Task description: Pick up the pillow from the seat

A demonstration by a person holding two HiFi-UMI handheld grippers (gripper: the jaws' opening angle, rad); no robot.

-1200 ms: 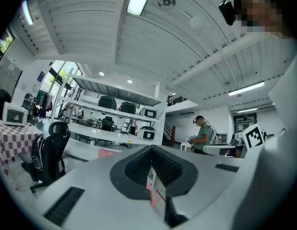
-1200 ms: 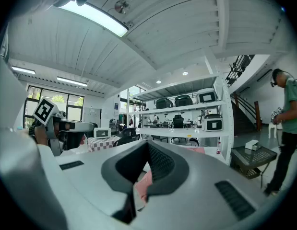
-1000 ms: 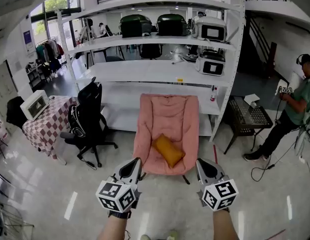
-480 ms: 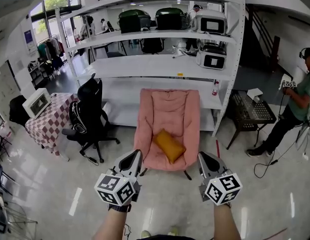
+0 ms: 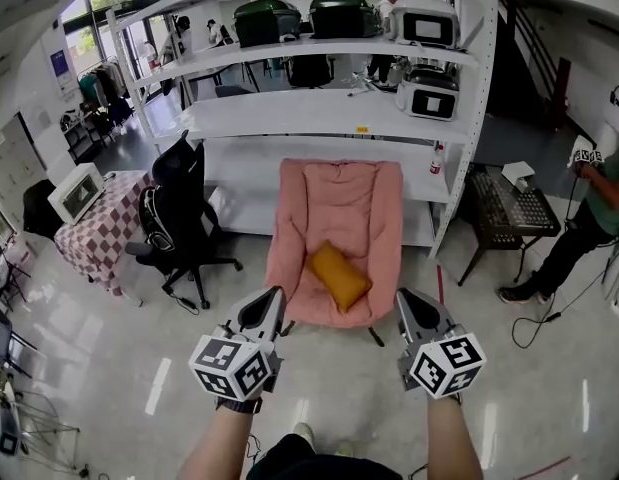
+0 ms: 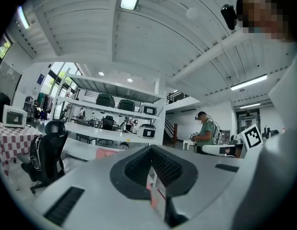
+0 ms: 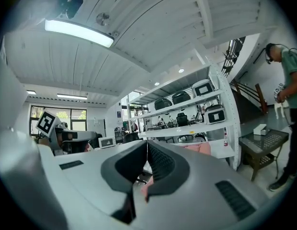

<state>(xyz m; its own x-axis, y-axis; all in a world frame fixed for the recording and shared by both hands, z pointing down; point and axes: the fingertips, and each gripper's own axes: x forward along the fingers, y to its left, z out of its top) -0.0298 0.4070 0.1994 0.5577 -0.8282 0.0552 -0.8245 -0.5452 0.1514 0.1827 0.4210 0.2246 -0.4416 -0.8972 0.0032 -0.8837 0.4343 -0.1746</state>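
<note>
A mustard-yellow pillow (image 5: 338, 275) lies tilted on the seat of a pink cushioned chair (image 5: 339, 208) that stands in front of a white shelf unit. My left gripper (image 5: 273, 304) hangs in the air short of the chair's front left corner, jaws shut and empty. Off the front right corner, my right gripper (image 5: 403, 301) is likewise shut with nothing in it. Both are well short of the pillow. In the left gripper view the shut jaws (image 6: 151, 153) point at the shelves; in the right gripper view the shut jaws (image 7: 146, 146) do the same, with the chair's pink (image 7: 198, 148) just past them.
A black office chair (image 5: 181, 218) stands left of the pink chair, beside a checkered table (image 5: 89, 233) with a small monitor. The white shelf unit (image 5: 319, 118) carries boxes and machines. A person (image 5: 599, 203) stands at the right near a dark wire table (image 5: 509, 208).
The view has drawn a little closer to the chair and tipped down; my own legs now show at the bottom edge. Both grippers stay shut and side by side.
</note>
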